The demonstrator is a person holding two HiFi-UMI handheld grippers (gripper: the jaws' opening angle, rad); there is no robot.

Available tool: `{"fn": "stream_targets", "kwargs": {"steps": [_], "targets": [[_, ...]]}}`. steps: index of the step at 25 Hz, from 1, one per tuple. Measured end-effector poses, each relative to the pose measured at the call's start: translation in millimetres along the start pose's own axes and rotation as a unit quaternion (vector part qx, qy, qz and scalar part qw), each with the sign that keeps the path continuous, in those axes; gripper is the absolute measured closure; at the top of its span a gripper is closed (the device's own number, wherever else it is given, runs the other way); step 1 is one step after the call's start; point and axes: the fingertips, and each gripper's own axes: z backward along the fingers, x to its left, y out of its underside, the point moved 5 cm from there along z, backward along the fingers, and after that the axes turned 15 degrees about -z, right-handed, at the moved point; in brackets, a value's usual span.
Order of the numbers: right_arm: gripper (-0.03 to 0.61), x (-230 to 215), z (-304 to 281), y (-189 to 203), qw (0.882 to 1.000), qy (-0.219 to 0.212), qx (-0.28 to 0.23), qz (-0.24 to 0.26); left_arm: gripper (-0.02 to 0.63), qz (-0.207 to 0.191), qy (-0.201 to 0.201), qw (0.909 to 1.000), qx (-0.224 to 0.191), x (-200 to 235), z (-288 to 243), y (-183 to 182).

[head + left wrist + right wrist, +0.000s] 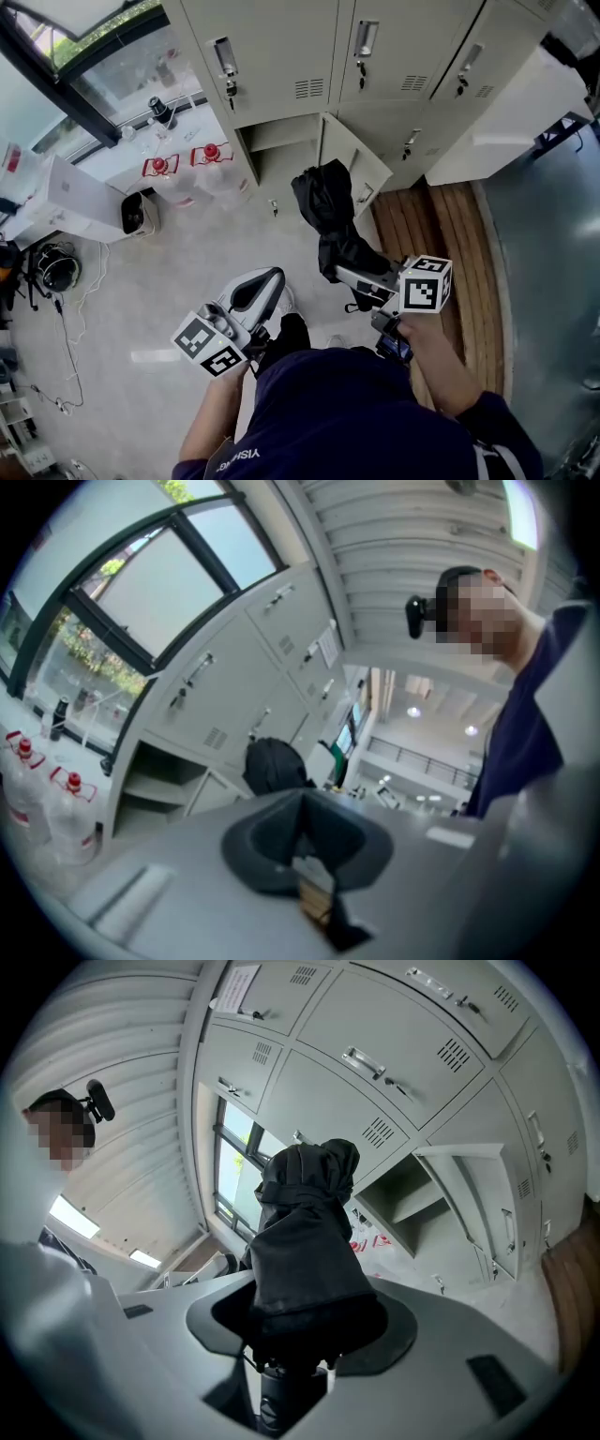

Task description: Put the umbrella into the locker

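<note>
A folded black umbrella sticks out from my right gripper, which is shut on its lower end near the handle. In the right gripper view the umbrella rises from between the jaws of the gripper towards the lockers. An open locker stands just beyond it, its door swung out to the right, and the compartment has a shelf inside. My left gripper hangs lower left with nothing in it; in its own view the gripper has its jaws together, and the umbrella shows ahead.
Closed grey lockers flank the open one. Two water jugs with red caps stand against the window wall at the left, beside a white box and cables. A wooden floor strip runs along the right.
</note>
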Motion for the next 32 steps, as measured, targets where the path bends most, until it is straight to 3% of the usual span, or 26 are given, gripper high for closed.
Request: {"fn": "stream_targets", "kwargs": {"steps": [7, 13, 24, 32], "targets": [[0.367, -18, -75, -39, 0.999, 0.026, -0.007, -0.032, 0.612, 0.006, 0.002, 0.9998, 0.021, 104, -3, -8], [0.367, -55, -124, -69, 0.997, 0.073, -0.005, -0.034, 0.614, 0.006, 0.017, 0.9991, 0.038, 172, -19, -1], [0.367, -151, -183, -105, 0.986, 0.161, 0.03, -0.035, 0.614, 0.019, 0.03, 0.9965, 0.076, 233, -53, 27], [0.367, -209, -235, -143, 0.975, 0.211, 0.054, 0.043, 0.614, 0.037, -0.002, 0.9944, 0.099, 272, -81, 78]]}}
